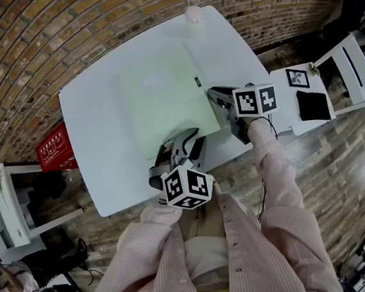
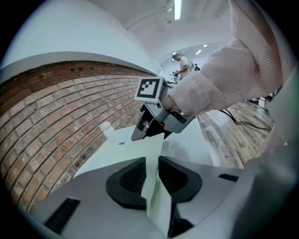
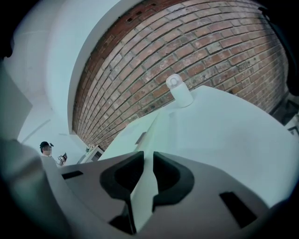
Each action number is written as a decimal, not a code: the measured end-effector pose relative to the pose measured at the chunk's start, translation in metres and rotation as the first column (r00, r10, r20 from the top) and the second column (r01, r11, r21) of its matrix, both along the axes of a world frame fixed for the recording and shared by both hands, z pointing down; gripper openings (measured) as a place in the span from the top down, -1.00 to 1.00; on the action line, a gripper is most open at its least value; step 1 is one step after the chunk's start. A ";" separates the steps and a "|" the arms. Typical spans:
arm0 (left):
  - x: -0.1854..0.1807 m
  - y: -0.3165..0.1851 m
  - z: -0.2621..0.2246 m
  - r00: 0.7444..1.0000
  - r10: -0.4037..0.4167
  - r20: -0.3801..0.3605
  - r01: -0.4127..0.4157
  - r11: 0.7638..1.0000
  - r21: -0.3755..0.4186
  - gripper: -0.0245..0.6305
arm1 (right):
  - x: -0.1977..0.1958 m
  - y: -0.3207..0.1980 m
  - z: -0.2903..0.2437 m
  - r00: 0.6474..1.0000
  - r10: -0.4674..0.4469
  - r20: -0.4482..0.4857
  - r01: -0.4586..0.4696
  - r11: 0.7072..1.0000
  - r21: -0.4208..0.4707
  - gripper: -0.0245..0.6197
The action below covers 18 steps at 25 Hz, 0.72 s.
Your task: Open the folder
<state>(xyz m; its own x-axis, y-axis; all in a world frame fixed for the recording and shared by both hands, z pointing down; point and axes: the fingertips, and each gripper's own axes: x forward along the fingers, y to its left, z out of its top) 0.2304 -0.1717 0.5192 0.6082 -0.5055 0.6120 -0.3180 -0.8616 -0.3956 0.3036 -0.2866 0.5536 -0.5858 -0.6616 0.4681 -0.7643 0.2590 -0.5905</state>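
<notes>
Far left, beside the counter (image 1: pixel 97 124): a red sign (image 1: pixel 55 146) with white print, too small to read. Next, the left gripper (image 1: pixel 187 136), reaching in at the near short edge of the folder (image 1: pixel 161 93). Fingers (image 2: pixel 127 179) narrowed onto a thin pale-green sheet, pinched and raised a little there. Otherwise flat on the counter, long axis running away from the person. On the cover a faint pale label (image 1: pixel 157 80), and by the right long edge a small dark tab (image 1: pixel 197 81), neither legible. At that right long edge the right gripper (image 1: pixel 212 94), fingers (image 3: pixel 170 177) likewise closed on a sheet edge. Probably hinged along the left long edge, hence a leftward swing of the cover, best led from the right. Cannot tell which layer sits in either grip.
</notes>
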 end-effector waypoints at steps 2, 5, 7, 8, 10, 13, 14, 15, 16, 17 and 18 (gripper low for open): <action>-0.002 -0.002 -0.008 0.999 -0.016 -0.038 0.016 1.000 -0.001 0.70 | -0.001 0.000 0.000 1.000 -0.012 -0.017 0.012 1.000 -0.005 0.71; -0.003 -0.003 -0.015 0.998 -0.020 -0.067 0.020 1.000 -0.010 0.71 | -0.001 0.000 0.001 0.999 -0.018 -0.034 0.018 1.000 -0.008 0.71; -0.006 -0.002 -0.020 0.996 -0.025 -0.083 0.024 1.000 -0.015 0.71 | -0.001 0.000 0.001 0.999 -0.015 -0.044 0.014 1.000 -0.011 0.71; -0.008 -0.001 -0.023 0.995 -0.027 -0.091 0.025 1.000 -0.016 0.71 | -0.001 0.000 0.001 0.999 -0.012 -0.050 0.011 1.000 -0.013 0.71; -0.012 0.000 -0.028 0.993 -0.030 -0.112 0.029 0.999 -0.014 0.72 | 0.000 0.000 0.000 0.998 -0.003 -0.063 0.002 1.000 -0.017 0.71; -0.022 0.002 -0.038 0.988 -0.047 -0.149 0.047 0.999 -0.002 0.73 | 0.000 -0.001 -0.001 0.996 0.023 -0.085 -0.024 1.000 -0.014 0.71; -0.026 0.002 -0.040 0.986 -0.053 -0.160 0.054 0.999 0.003 0.73 | 0.000 0.000 -0.002 0.994 0.032 -0.105 -0.033 0.999 -0.008 0.71; -0.029 0.003 -0.043 0.984 -0.058 -0.170 0.060 0.998 0.008 0.74 | 0.000 0.002 -0.002 0.991 0.040 -0.130 -0.040 0.999 0.000 0.72; -0.032 0.004 -0.046 0.981 -0.063 -0.181 0.066 0.998 0.011 0.74 | 0.000 0.004 -0.003 0.987 0.048 -0.157 -0.047 0.999 0.010 0.72; -0.036 0.005 -0.049 0.979 -0.067 -0.192 0.071 0.997 0.013 0.75 | 0.000 0.005 -0.005 0.982 0.058 -0.180 -0.054 0.998 0.022 0.72; -0.039 0.006 -0.052 0.976 -0.072 -0.204 0.076 0.997 0.015 0.75 | 0.000 0.007 -0.008 0.977 0.070 -0.199 -0.064 0.997 0.037 0.73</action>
<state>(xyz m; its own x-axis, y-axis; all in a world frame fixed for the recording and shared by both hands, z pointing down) 0.1910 -0.1659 0.4672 0.6791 -0.5659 0.4674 -0.4563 -0.8243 -0.3351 0.3036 -0.2799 0.5454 -0.4358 -0.7117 0.5509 -0.8827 0.2183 -0.4162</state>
